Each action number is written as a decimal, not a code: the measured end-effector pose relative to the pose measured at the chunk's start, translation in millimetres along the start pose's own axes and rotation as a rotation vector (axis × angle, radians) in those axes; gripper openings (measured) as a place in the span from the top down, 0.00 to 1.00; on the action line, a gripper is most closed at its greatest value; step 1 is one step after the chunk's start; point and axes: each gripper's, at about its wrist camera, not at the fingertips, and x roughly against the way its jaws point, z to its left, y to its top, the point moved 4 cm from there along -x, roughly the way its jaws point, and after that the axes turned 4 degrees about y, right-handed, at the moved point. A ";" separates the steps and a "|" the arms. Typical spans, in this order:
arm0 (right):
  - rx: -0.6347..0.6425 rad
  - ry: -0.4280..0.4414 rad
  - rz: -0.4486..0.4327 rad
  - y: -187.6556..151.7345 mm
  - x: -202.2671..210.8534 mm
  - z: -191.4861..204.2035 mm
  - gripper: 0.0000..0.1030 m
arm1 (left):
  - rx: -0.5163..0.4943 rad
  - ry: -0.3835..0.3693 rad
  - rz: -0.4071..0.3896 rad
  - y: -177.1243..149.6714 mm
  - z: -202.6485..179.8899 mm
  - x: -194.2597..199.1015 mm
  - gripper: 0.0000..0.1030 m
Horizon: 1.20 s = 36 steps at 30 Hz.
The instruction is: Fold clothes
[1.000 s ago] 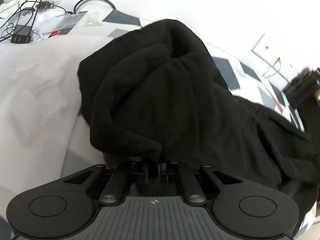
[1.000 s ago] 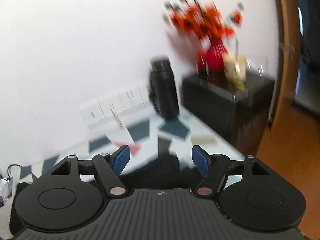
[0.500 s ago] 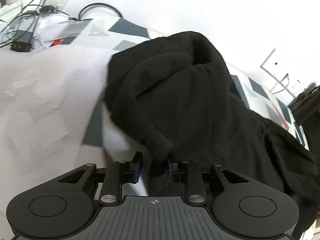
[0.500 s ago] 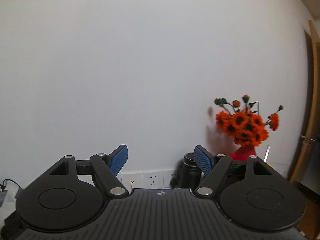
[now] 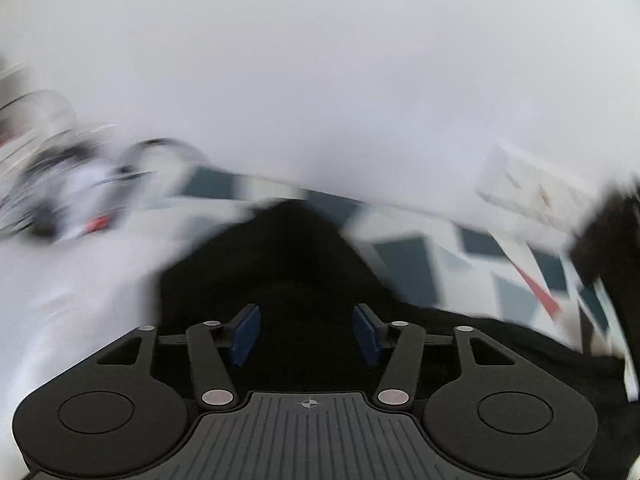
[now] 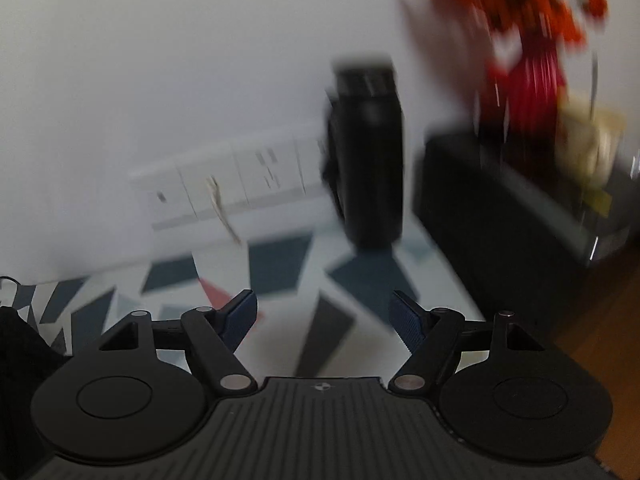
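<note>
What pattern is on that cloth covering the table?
The tablecloth is white with angular dark blue, grey and red patches; the right wrist view shows it best.

The table wears a white cover with dark blue, grey and red angular patches. A black garment lies heaped on it, reaching toward the wall. Left of the garment lies white cloth, with blurred cables beyond. Right of the garment, near the wall, a black cylindrical flask stands upright on the cover
</note>
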 end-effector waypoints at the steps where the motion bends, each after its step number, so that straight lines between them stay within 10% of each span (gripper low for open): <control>1: -0.015 0.000 0.036 -7.2 -10.5 -9.4 0.28 | -0.082 0.011 -0.005 3.6 -20.7 -12.7 0.43; 3: -0.015 0.008 0.098 -18.4 -21.3 -21.0 0.28 | -0.203 0.018 -0.014 10.9 -50.5 -32.3 0.20; 8: 0.082 0.045 0.168 -35.2 -22.5 -35.8 0.28 | -0.308 0.061 0.043 23.5 -55.8 -69.2 0.17; 13: 0.169 0.095 0.220 -51.7 -19.8 -40.5 0.28 | -0.205 0.050 0.160 20.3 -33.2 -104.5 0.07; 14: 0.174 0.097 0.234 -55.0 -20.7 -41.2 0.28 | -0.180 0.034 0.174 18.0 -30.9 -110.1 0.11; 18: 0.251 0.041 0.237 -70.7 -29.4 -26.0 0.28 | -0.122 0.034 0.258 12.1 -29.0 -135.9 0.90; 20: 0.313 0.034 0.217 -72.7 -38.1 -8.8 0.39 | -0.092 0.014 0.237 13.9 -26.5 -131.5 0.92; 22: 0.306 0.067 0.240 -71.3 -48.7 3.7 0.75 | -0.077 -0.009 0.198 18.2 -21.2 -116.3 0.93; 25: 0.242 0.098 0.223 -61.1 -52.6 10.4 0.91 | -0.046 -0.052 0.129 26.3 -9.3 -86.3 0.93; 30: 0.099 0.076 0.029 -17.6 -9.3 19.4 0.94 | 0.108 -0.121 0.013 33.3 26.9 -16.0 0.93; 36: 0.278 0.110 -0.253 25.1 52.6 84.8 0.93 | 0.264 -0.089 -0.066 13.4 76.1 33.8 0.93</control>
